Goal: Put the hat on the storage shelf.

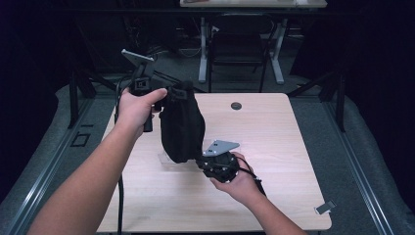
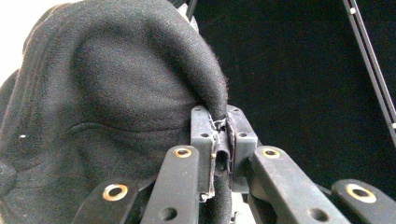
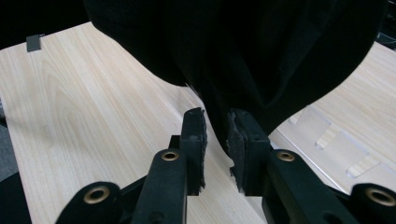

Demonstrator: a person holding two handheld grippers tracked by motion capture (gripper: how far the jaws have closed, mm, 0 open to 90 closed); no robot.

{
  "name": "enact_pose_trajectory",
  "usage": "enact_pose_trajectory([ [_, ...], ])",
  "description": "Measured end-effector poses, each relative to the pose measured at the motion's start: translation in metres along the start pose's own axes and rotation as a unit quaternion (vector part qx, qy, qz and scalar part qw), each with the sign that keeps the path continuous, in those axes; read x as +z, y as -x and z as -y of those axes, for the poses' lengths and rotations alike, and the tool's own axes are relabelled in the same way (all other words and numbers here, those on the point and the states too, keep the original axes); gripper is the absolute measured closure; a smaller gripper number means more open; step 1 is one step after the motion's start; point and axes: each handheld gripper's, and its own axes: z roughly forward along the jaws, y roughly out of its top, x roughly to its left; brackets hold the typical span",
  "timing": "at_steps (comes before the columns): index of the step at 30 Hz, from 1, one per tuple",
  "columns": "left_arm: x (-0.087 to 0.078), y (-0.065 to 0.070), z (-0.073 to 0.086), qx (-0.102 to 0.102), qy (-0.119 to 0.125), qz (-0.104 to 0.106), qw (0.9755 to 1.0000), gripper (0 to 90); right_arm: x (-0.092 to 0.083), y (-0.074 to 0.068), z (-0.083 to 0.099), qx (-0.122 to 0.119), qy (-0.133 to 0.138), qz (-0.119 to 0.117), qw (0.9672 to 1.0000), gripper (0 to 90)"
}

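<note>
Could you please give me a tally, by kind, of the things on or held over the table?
Black cloth bag, held up by the left gripper: 1
Clear plastic piece on the table: 1
Small grey tag at the table's corner: 1
Grippers, with the right gripper: 2
Total: 5

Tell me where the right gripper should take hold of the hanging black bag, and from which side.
Grip the black bag at its bottom edge, coming from below and from the person's side. The left gripper pinches its top hem, so it hangs clear above the table. The right gripper already has a low fold between its pads, though they do not seem to press yet. Probably just close there.
</note>
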Motion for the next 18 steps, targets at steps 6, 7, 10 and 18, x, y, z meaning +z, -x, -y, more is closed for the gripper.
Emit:
enact_pose_trajectory([
  [6, 0.0017, 0.0018, -0.0001, 0.007, -0.002, -0.002, 1.0000, 84.1, 0.0035, -0.0030, -0.0035, -0.008, -0.005, 0.011, 0.9999, 80.7],
  [7, 0.0017, 0.0017, -0.0001, 0.007, -0.001, -0.002, 1.0000, 84.0, 0.0030, -0.0027, -0.0039, -0.011, -0.009, 0.013, 0.9998, 81.2],
  [10, 0.0018, 0.0017, -0.0002, 0.006, 0.000, -0.002, 1.0000, 84.0, 0.0034, -0.0030, -0.0041, -0.013, -0.009, 0.012, 0.9998, 82.2],
  [18, 0.0027, 0.0021, -0.0003, 0.008, 0.001, -0.003, 1.0000, 83.8, 0.0051, -0.0029, -0.0063, -0.014, -0.014, 0.009, 0.9998, 81.1],
])
